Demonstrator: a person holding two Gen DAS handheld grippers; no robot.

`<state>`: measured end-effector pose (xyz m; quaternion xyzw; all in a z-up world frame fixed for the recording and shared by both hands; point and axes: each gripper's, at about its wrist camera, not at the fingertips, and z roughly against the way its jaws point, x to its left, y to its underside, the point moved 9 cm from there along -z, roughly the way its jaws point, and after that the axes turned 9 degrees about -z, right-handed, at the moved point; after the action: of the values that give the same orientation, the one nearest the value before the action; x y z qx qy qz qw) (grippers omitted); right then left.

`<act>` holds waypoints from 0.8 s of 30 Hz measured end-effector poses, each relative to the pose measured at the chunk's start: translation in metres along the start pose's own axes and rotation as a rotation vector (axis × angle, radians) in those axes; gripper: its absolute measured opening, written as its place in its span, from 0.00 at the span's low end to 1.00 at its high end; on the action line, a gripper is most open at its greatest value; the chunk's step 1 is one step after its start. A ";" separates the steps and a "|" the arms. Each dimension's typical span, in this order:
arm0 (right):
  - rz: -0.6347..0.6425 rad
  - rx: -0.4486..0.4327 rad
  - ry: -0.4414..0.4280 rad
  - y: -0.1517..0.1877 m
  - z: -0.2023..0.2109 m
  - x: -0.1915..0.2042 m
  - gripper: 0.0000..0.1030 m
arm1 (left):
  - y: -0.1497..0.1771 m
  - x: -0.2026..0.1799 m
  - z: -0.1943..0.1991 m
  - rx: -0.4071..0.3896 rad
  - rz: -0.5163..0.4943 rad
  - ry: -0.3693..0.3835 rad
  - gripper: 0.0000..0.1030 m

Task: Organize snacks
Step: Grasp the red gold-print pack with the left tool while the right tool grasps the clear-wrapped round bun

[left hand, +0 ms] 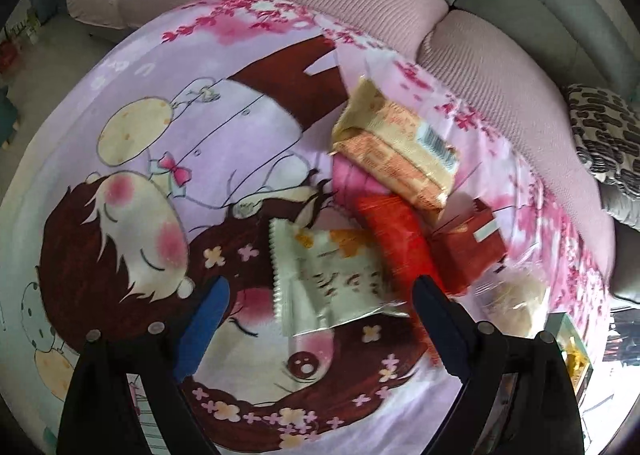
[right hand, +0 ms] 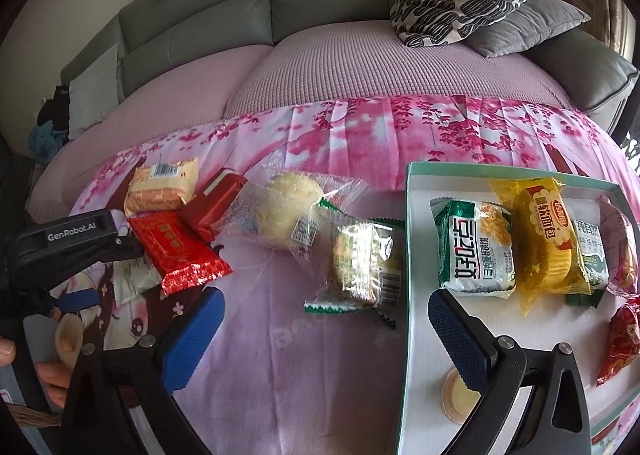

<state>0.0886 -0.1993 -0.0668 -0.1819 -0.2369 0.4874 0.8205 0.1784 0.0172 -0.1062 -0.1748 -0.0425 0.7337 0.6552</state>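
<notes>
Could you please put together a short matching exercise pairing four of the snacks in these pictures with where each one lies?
Things:
1. yellow bread pack
2. clear-wrapped bun
3. white pouch
4. orange cracker pack

Places:
A. on the cloth, between the left gripper's open fingers
B. inside the box
C. on the cloth, farthest from the box
D. on the cloth, between the dark red pack and the green-edged pack

Pairs: 1-B, 2-D, 3-A, 4-C
</notes>
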 end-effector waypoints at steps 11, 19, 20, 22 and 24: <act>-0.088 0.086 -0.069 -0.051 -0.009 0.017 0.88 | -0.001 -0.023 0.001 0.021 -0.024 0.120 0.90; -0.124 0.302 -0.027 -0.062 -0.043 0.027 0.82 | -0.005 -0.053 -0.011 0.042 -0.095 0.164 0.89; -0.125 0.323 -0.014 -0.061 -0.049 0.028 0.82 | -0.006 -0.056 -0.012 0.037 -0.109 0.159 0.89; -0.133 0.345 0.003 -0.060 -0.056 0.027 0.81 | -0.008 -0.060 -0.013 0.031 -0.125 0.158 0.88; -0.129 0.362 0.015 -0.059 -0.063 0.029 0.80 | -0.010 -0.064 -0.016 0.029 -0.149 0.136 0.86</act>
<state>0.1779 -0.2048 -0.0814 -0.0193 -0.1506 0.4670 0.8711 0.1975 -0.0461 -0.1052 -0.2112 -0.0004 0.6700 0.7117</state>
